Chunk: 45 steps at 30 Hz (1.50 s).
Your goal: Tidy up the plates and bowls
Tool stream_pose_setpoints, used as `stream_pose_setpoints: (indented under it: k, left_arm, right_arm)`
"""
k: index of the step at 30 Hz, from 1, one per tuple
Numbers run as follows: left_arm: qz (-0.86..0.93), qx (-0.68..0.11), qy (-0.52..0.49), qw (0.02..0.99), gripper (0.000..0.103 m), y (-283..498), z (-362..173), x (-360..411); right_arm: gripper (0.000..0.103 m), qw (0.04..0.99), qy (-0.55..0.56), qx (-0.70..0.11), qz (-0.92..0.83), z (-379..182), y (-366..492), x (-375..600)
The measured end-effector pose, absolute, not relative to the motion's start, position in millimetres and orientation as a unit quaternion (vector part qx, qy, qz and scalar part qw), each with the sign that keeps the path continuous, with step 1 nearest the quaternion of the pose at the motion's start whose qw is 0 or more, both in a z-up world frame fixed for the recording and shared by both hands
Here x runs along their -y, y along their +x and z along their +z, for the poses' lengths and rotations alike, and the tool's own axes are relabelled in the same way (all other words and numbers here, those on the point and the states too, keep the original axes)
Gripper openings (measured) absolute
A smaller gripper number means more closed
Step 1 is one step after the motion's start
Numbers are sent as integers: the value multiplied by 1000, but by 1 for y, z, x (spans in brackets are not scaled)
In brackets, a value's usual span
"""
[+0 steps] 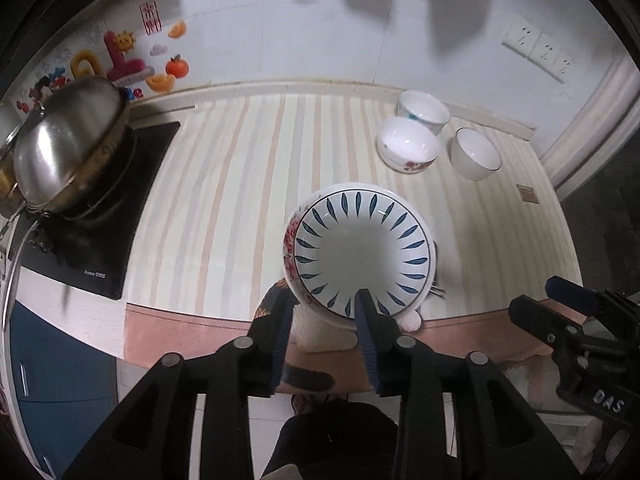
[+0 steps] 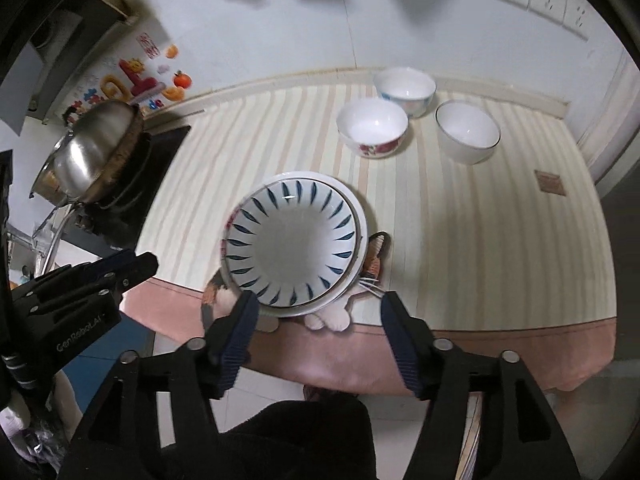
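Dim, fisheye-warped edges, perhaps slight motion blur.

The leaf-patterned bowl (image 2: pixel 294 240) and the three small bowls (image 2: pixel 372 130) at its one o'clock look like glossy glazed ceramic. The pot lid (image 1: pixel 66 144) at ten o'clock is shiny brushed metal. The desk (image 2: pixel 480 240) wears a matt striped cloth.

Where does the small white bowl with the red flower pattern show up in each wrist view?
Left wrist view: the small white bowl with the red flower pattern sits upper right of centre, on the striped tablecloth.
Right wrist view: the same bowl sits just above centre, slightly right.
Shared landmark: the large blue-leaf-patterned bowl nearer the camera in both.
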<state>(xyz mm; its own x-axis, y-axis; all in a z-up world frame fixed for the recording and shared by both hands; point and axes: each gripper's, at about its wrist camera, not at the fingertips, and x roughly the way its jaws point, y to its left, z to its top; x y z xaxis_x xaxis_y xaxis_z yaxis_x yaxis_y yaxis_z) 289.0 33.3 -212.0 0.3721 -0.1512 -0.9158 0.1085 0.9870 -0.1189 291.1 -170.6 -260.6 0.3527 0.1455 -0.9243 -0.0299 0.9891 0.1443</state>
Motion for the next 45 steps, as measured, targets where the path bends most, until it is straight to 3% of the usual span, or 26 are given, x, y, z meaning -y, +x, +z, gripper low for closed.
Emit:
stream_pose_setpoints:
  k: [2,4,13,23,31,38,41,45]
  left_arm:
    - [-87,-550,-17,831,45,279,-203,-36]
    - [-95,-544,-14,834,73,270,-197,-38]
    - [-118,-521,-12,845,93,241,-172,-52]
    - [-102,-514,-7,851,93,273,-172,-45]
    - [-77,-515,-10,854,93,390,-198,-4]
    - [-75,-591,-40,802,92,514,-272,37]
    - [-85,-626,-40,774,81,554,-311,57]
    - [-94,-666,-37,739,48,587,-357,79]
  right_arm:
    - [81,827,48,-558,51,-248,279,165]
    - [87,834,47,-548,47,-234,264,159]
    - [93,849,48,-526,17,-201,221,139]
    - [95,849,107,-517,20,-204,245,171]
    - [95,831,153,-534,29,-245,356,238]
    - [95,796,191,-573,39,-312,480,289]
    - [94,783,191,-590,43,-343,523,301]
    - [78,761,194,-617,55,-386,564,307]
